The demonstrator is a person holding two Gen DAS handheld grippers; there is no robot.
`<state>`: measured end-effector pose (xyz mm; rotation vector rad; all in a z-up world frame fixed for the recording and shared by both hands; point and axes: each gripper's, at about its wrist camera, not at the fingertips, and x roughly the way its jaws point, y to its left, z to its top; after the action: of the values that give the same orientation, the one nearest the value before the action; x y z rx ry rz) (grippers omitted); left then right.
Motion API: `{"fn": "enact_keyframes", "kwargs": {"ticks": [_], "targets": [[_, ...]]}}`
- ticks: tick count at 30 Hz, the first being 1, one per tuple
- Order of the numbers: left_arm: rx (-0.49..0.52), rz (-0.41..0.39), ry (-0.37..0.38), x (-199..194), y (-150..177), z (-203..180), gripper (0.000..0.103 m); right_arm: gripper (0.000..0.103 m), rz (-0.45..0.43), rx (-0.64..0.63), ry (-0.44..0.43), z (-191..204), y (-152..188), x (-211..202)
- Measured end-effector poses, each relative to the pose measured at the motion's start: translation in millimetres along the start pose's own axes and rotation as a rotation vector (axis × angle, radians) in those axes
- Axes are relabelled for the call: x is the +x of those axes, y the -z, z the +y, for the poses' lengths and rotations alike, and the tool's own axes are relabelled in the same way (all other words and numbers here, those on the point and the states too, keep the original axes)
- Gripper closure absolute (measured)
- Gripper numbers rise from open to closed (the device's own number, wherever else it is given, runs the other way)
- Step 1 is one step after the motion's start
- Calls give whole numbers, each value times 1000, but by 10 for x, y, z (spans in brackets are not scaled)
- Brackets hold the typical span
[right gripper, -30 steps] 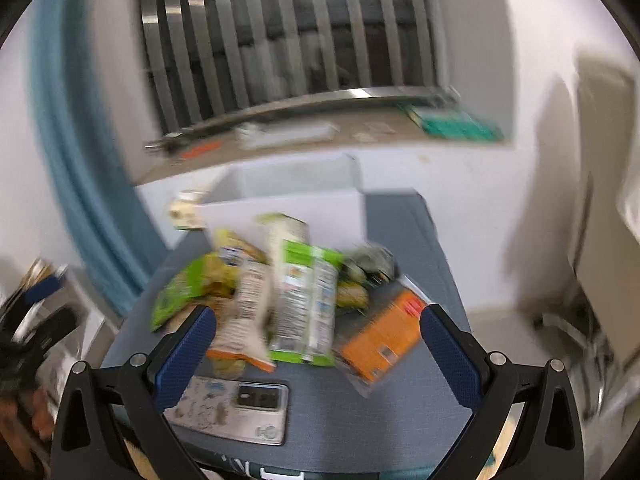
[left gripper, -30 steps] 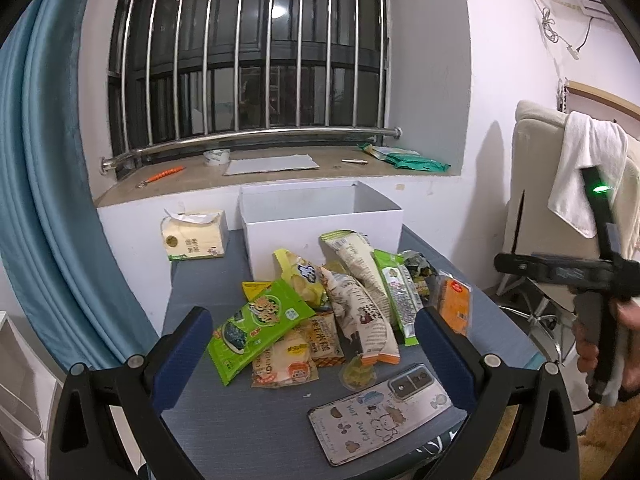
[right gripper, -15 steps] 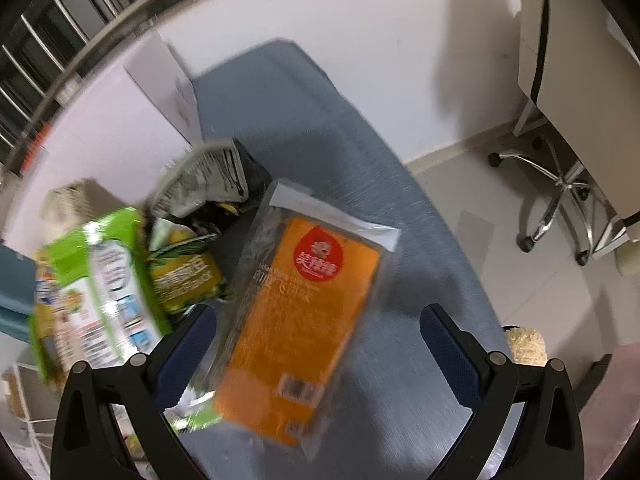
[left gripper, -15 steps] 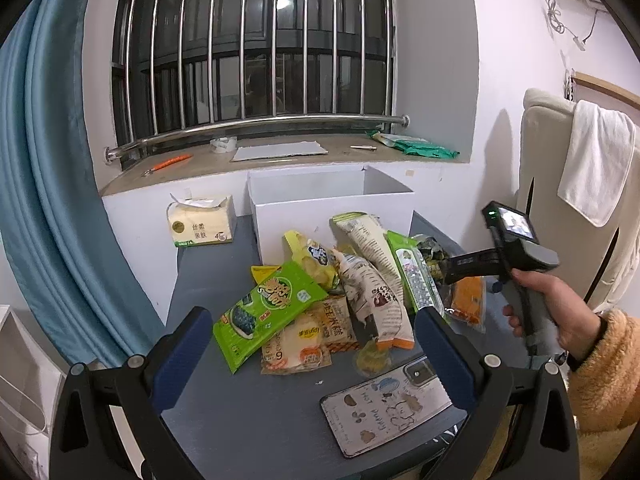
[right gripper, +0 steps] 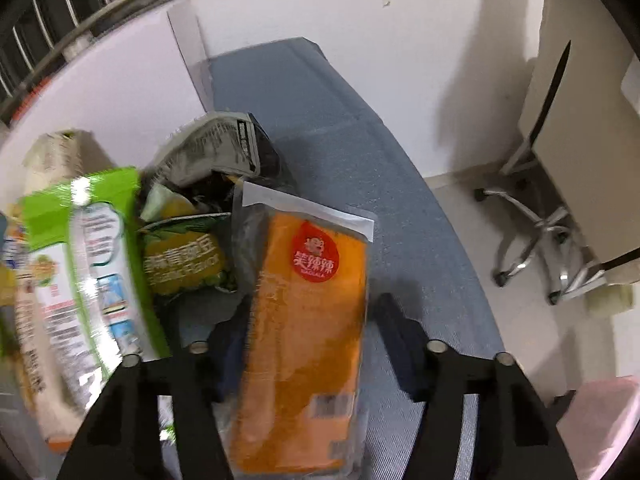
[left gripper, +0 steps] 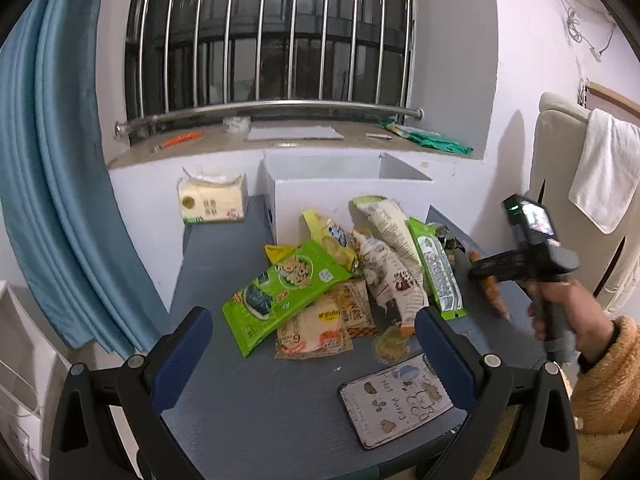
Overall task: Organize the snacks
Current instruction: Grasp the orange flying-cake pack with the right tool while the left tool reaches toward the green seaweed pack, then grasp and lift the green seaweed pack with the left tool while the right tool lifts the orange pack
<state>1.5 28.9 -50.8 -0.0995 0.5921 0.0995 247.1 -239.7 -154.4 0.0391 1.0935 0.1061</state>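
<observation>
Your right claw [right gripper: 308, 344] is closing around the orange pack [right gripper: 304, 320], which is lying lengthwise between the jaws at the table's [left gripper: 248, 408] right edge; whether the pads are pressing yet, I cannot tell. The left claw [left gripper: 312, 344] is hanging spread, farther off. The white box [left gripper: 344, 196] behind looks empty.

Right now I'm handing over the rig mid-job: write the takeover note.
Right gripper: jaws have just been closing around the orange packet, which lies between them at the table's right edge; whether the pads grip it yet I cannot tell.
Left gripper: open, empty, hanging over the near table edge.
Snack pile lies in front of the white box; a phone lies nearby.
Done: no snack seen in the box.
Left: box the orange packet, then the rest.
</observation>
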Motion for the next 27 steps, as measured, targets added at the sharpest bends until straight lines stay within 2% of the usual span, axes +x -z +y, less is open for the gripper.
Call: {"fn": "enact_keyframes", "kwargs": {"ticks": [1,2,4,6,8,11,13,18,22,24,26,27], "targets": [[4,10,9,48,6,33,0,53,-8,6,-27,-79,13,-11],[10,19,11,101,10,64,0,63,-25,4,-38,-115,48,-76],[30,56,6,265,14,131,0,75,-77,-16,-38,-233,73,-220],[43,72,20,385,23,181,0,77,-66,-24,-68,-263,79,-258],[55,94,72,516,31,237,0,82,-69,-2,-147,-350,97,-331],[61,121,86,674,18,299,0,89,-92,2,-251,-473,115,-446],[57,150,93,794,3,339,0,90,-82,10,-313,-558,151,-471],[108,191,96,1003,-12,335,0,90,-83,-8,-311,-565,210,-561],[215,207,91,1166,-34,284,0,91,-81,-15,-314,-503,236,-594],[271,214,123,1246,-78,284,0,91,-111,-30,-310,-486,238,-720],[300,251,218,1391,-151,321,0,91,-131,-53,-314,-487,240,-836],[300,278,240,1465,-178,347,0,91,-148,-59,-320,-482,244,-914]]}}
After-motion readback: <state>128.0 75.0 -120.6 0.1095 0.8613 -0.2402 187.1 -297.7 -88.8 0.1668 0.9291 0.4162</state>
